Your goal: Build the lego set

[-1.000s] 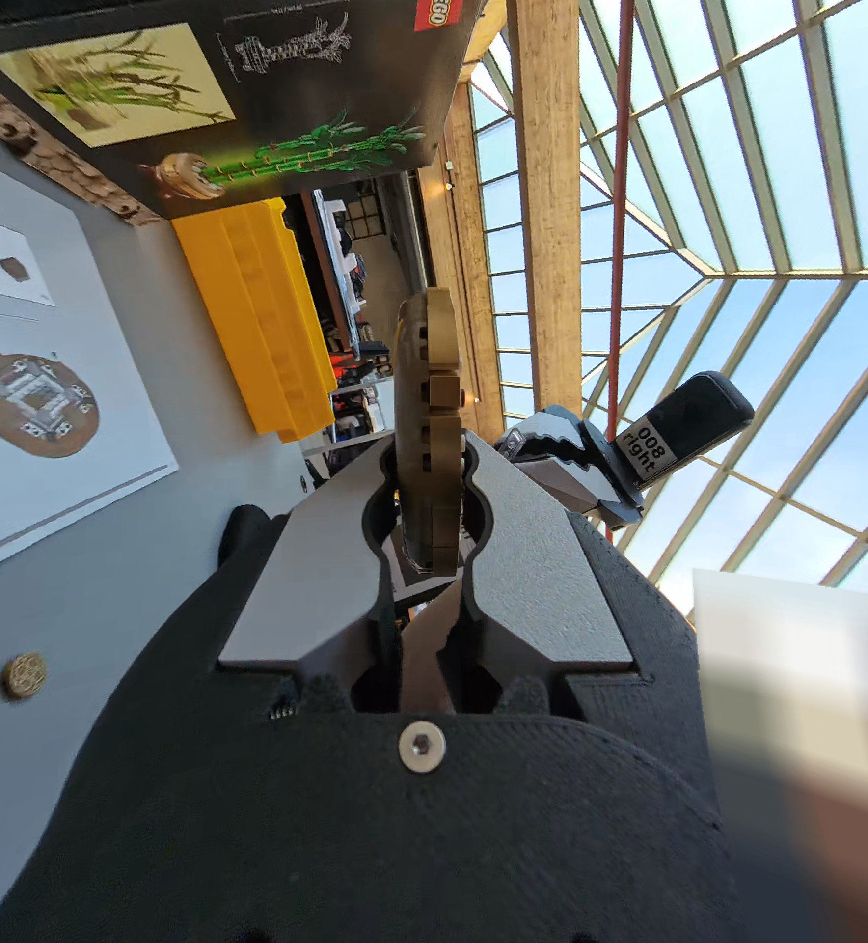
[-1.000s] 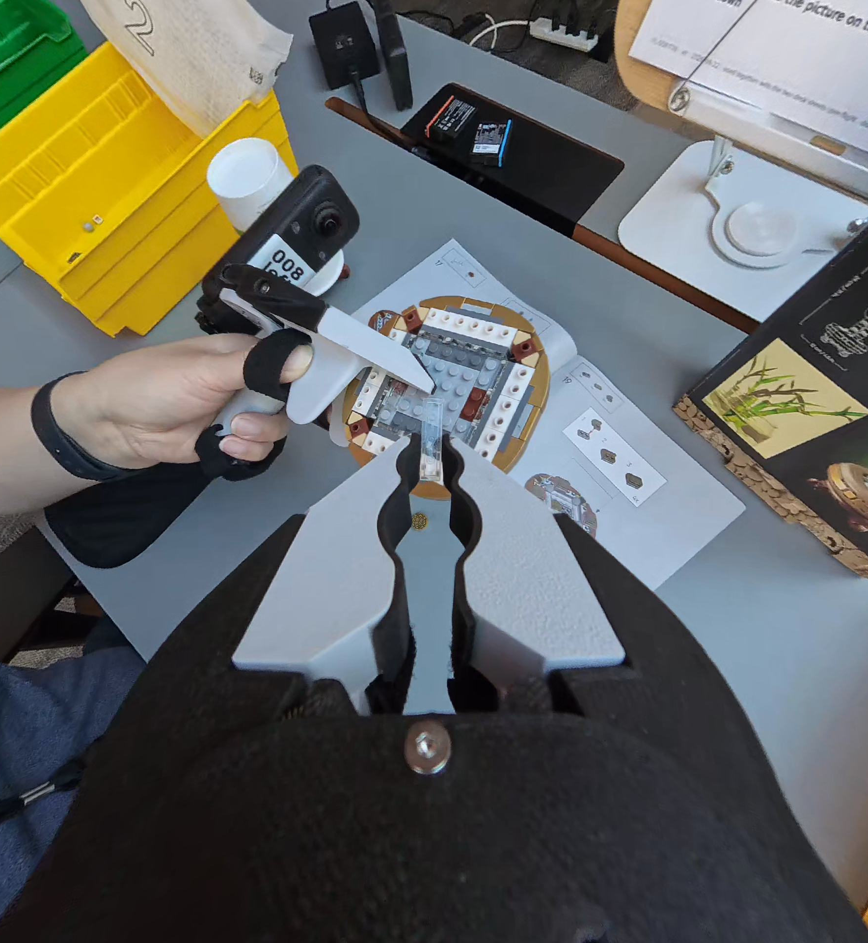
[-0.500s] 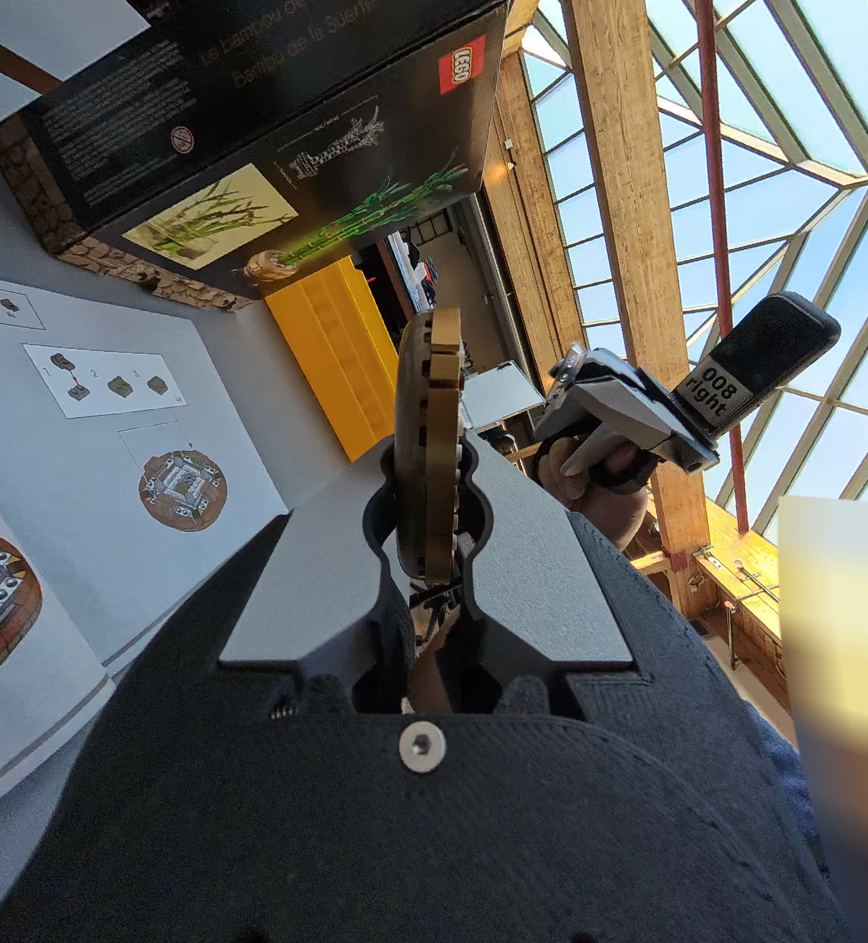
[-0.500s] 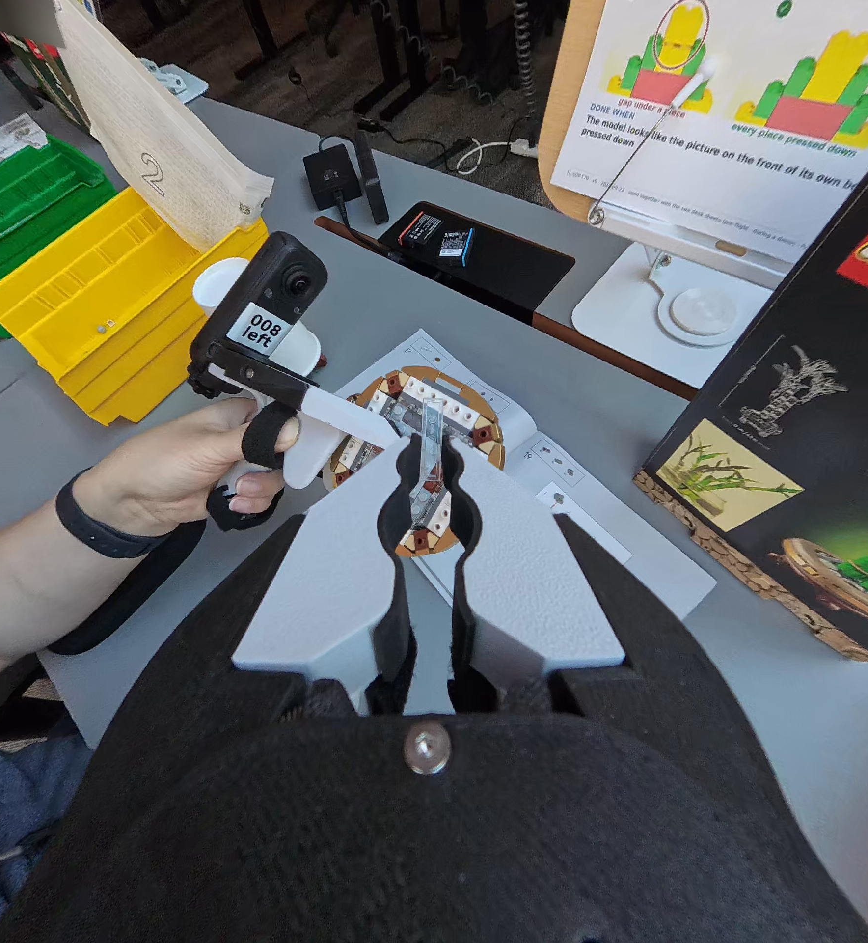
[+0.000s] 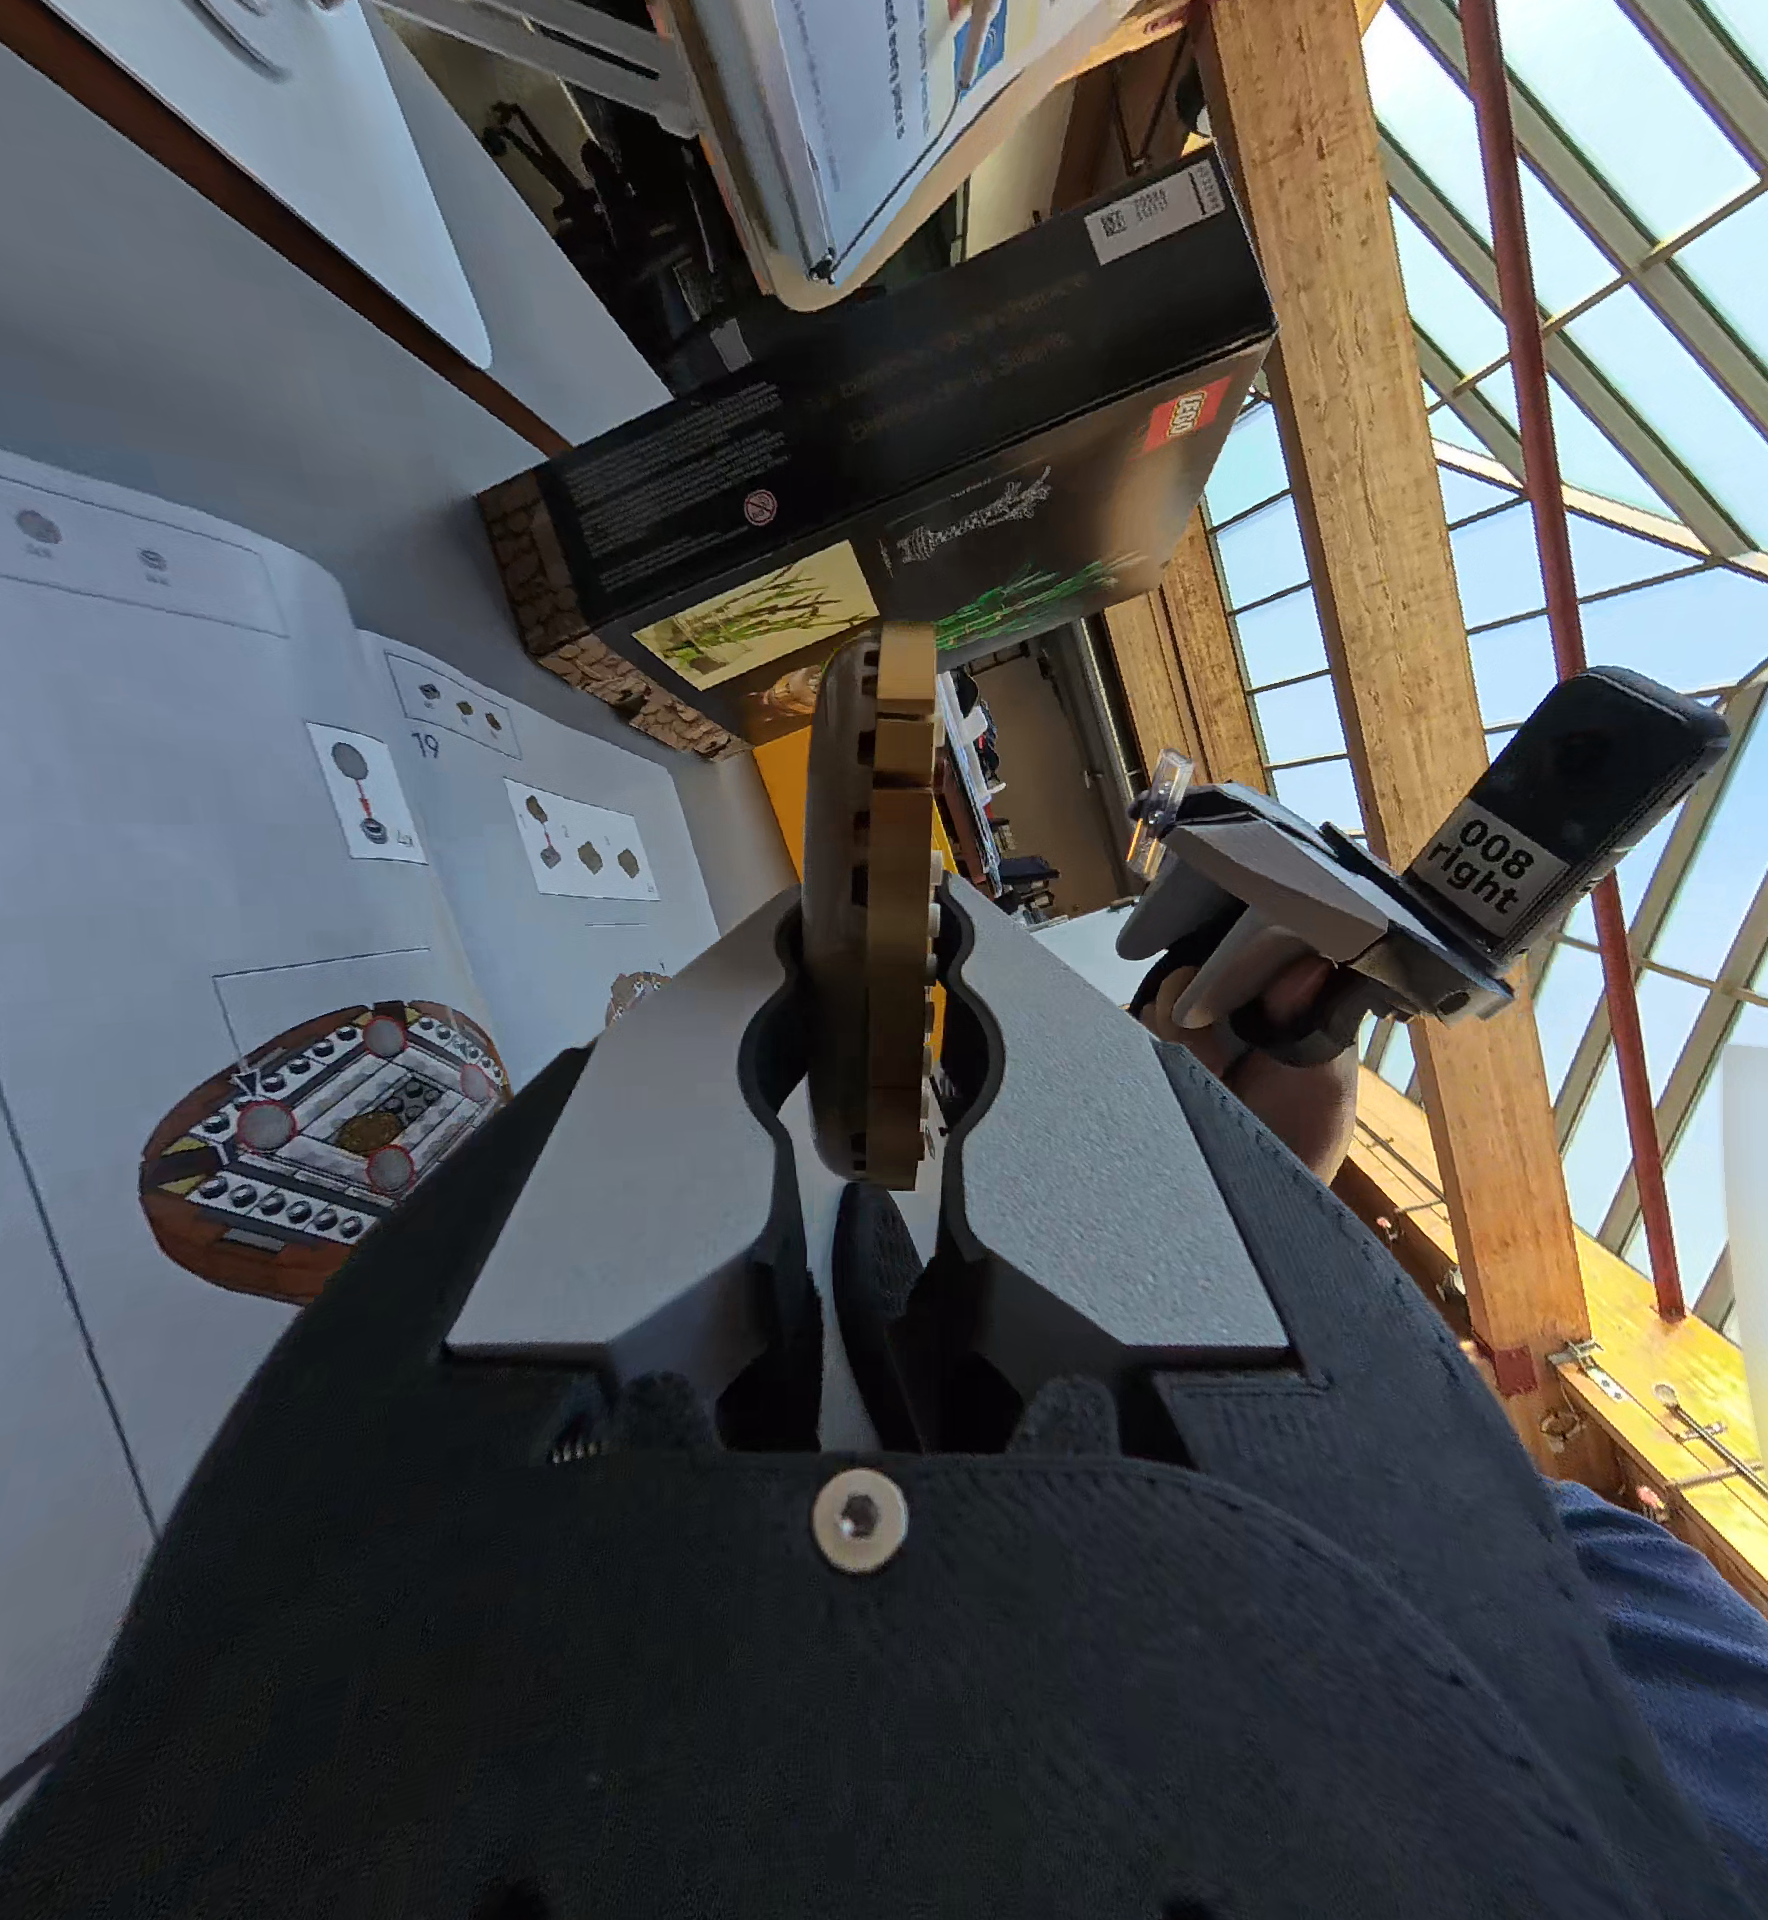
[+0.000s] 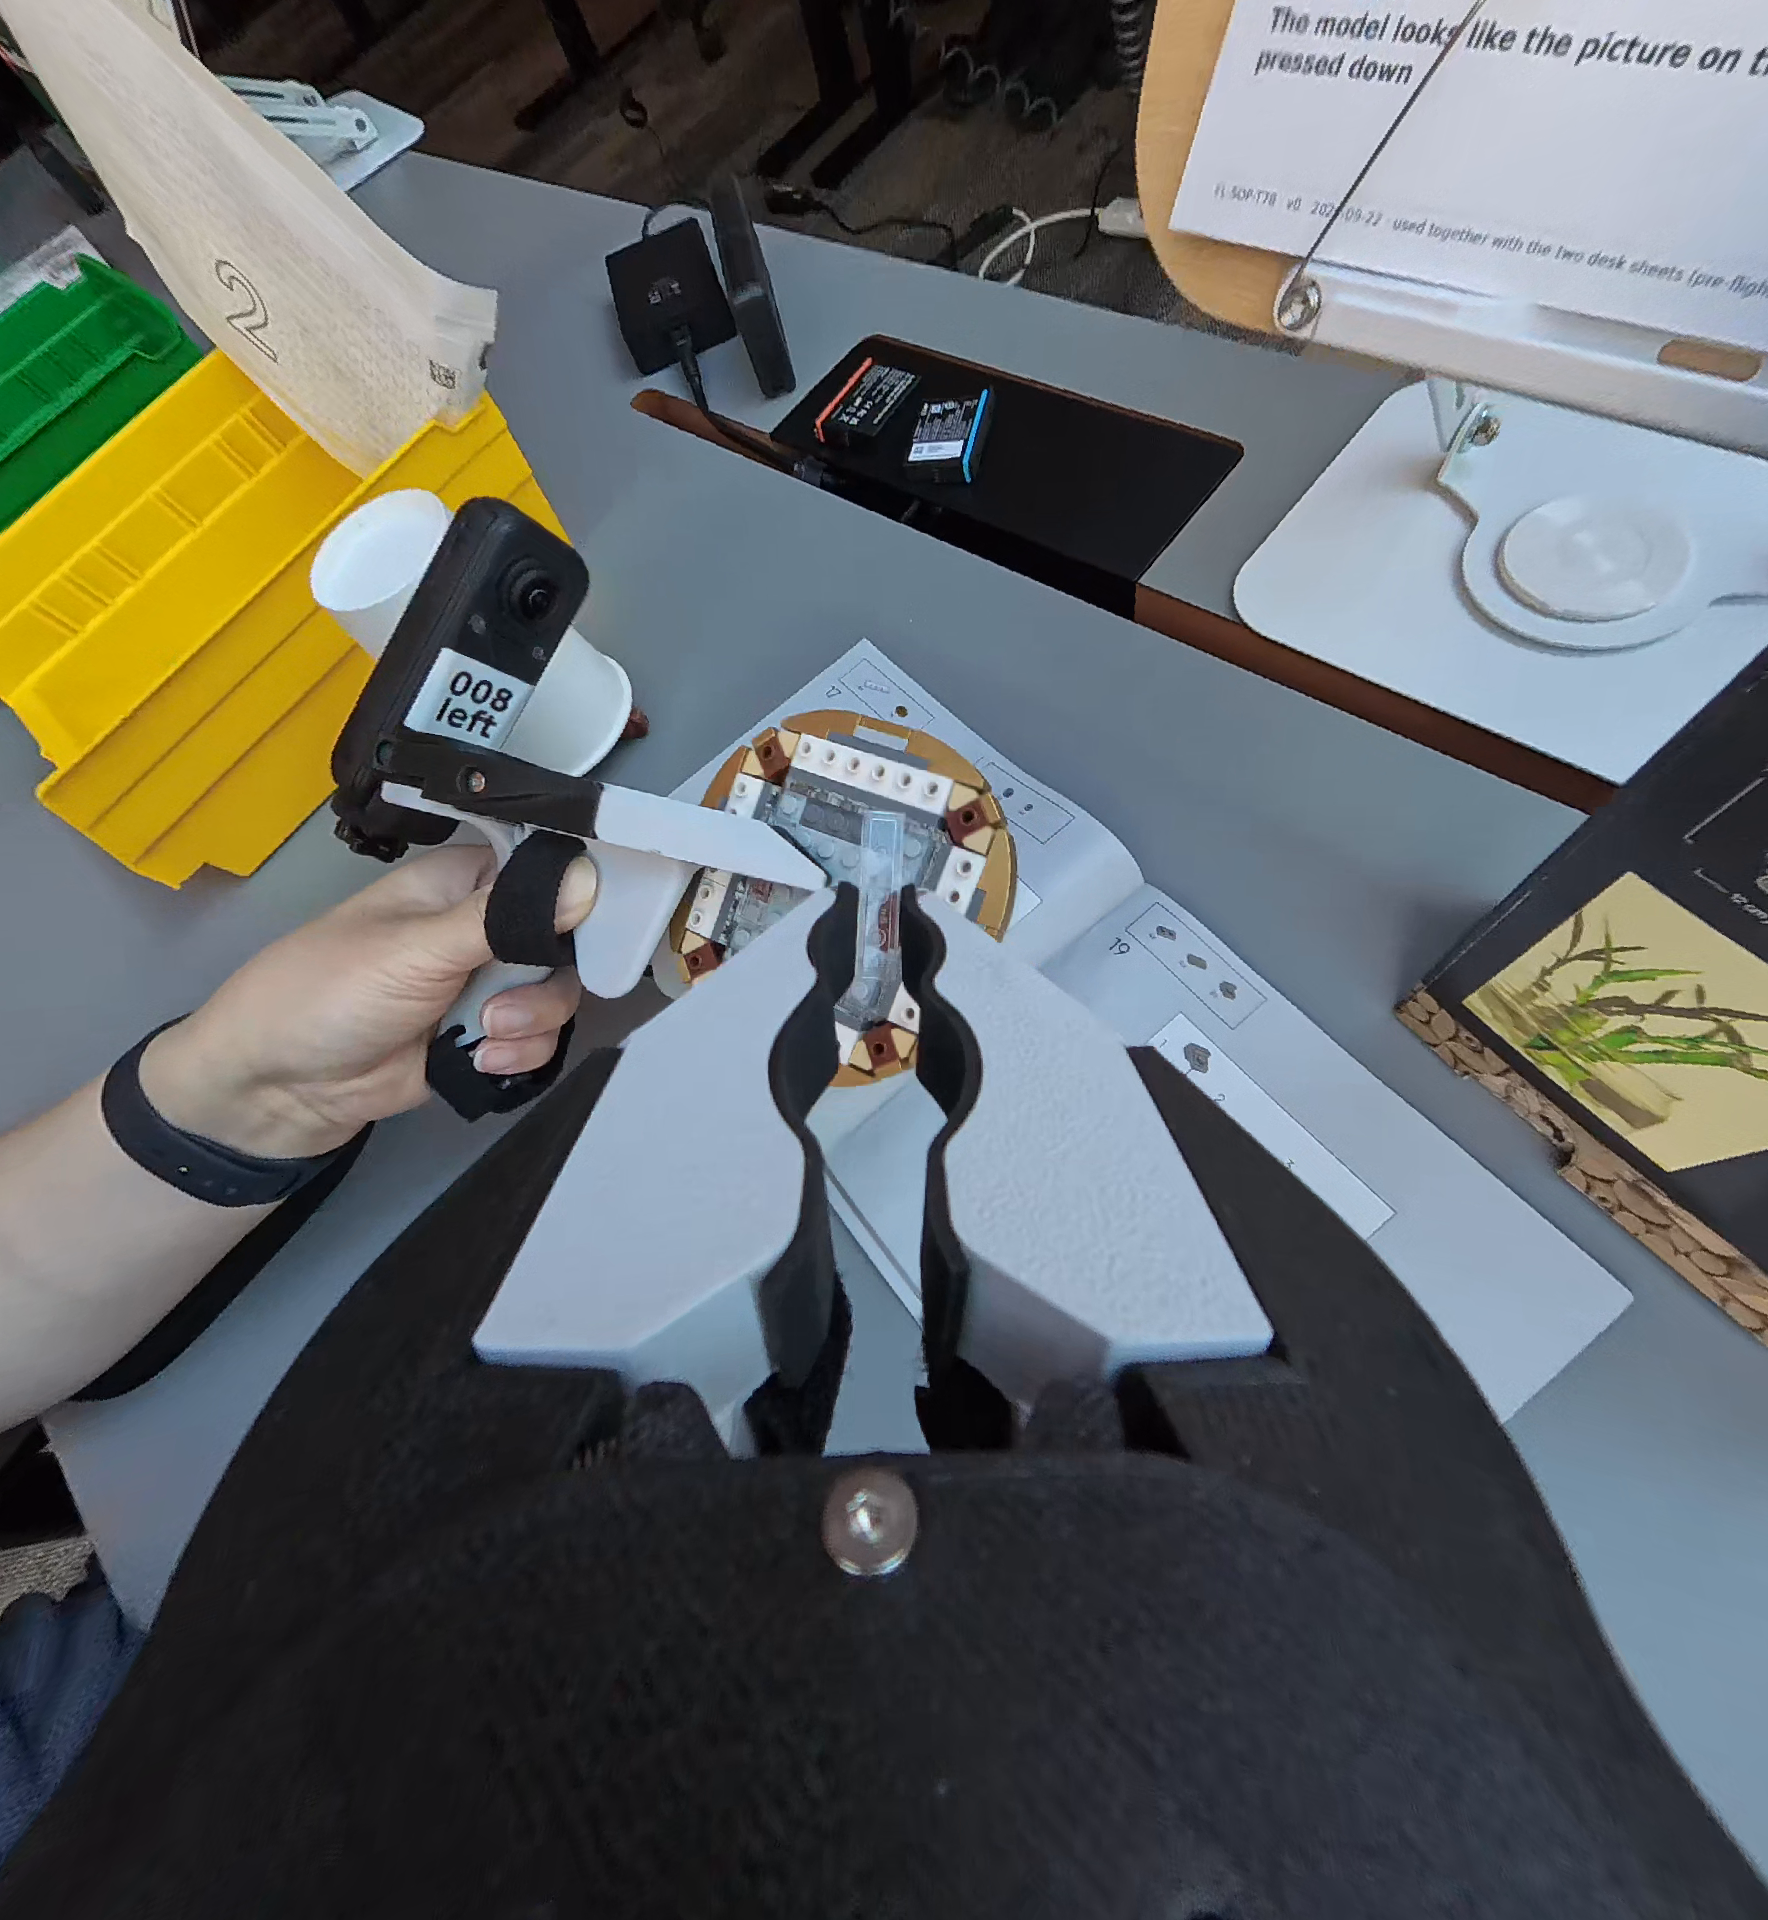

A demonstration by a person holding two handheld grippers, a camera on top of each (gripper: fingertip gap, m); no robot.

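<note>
Right wrist view: our right gripper point(image 6: 875, 914) pinches a clear plate point(image 6: 878, 883); left gripper point(image 5: 867, 1029) clamps the round base point(image 5: 875, 904). Next, we judge, seat plate squarely.

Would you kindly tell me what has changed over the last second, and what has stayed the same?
The left gripper has swung round, so the instruction booklet and the box now fill more of its view. The right gripper has brought the clear piece close over the round base. Nothing was released: the left still clamps the base, the right the clear piece.
</note>
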